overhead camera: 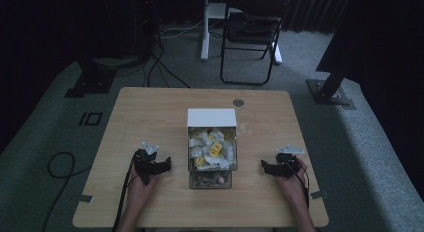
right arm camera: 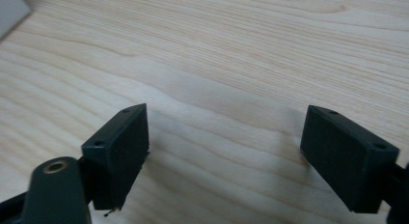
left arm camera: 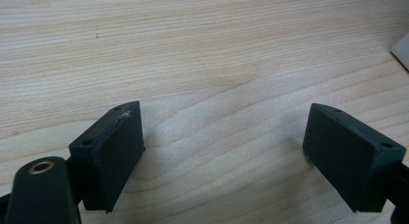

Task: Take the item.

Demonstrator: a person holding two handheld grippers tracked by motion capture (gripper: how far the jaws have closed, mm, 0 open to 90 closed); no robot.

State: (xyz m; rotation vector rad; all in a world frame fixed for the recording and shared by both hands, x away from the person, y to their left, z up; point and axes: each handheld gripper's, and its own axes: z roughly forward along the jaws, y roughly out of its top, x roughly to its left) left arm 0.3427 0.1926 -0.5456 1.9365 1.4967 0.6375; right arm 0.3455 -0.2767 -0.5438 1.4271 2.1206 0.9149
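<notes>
Starting with the left claw [overhead camera: 165,165]: it sits in the lower left of the high view, held by a hand [overhead camera: 142,188] coming up from the bottom edge. In its own view the two black jaws are spread wide with nothing but bare wood grain between them, so it's holding nothing. Same deal with the right claw [overhead camera: 265,166] in the lower right, gripped by the other hand [overhead camera: 294,184]: jaws wide apart, empty, just pale wood under them.

Both claws rest low on the tabletop [overhead camera: 150,112] and point inward toward the middle, each well apart from what's there. Dead center is a clear box [overhead camera: 212,151] with a white lid [overhead camera: 212,118] standing up at its back edge. It's stuffed with small white packets [overhead camera: 200,152], a few with yellow on them. A second lower compartment at the front holds darker bits I can't make out.

Beyond the tabletop, top center of the frame, there's a black folding chair [overhead camera: 252,32] on grey carpet, plus cables [overhead camera: 160,67] trailing at upper left.
</notes>
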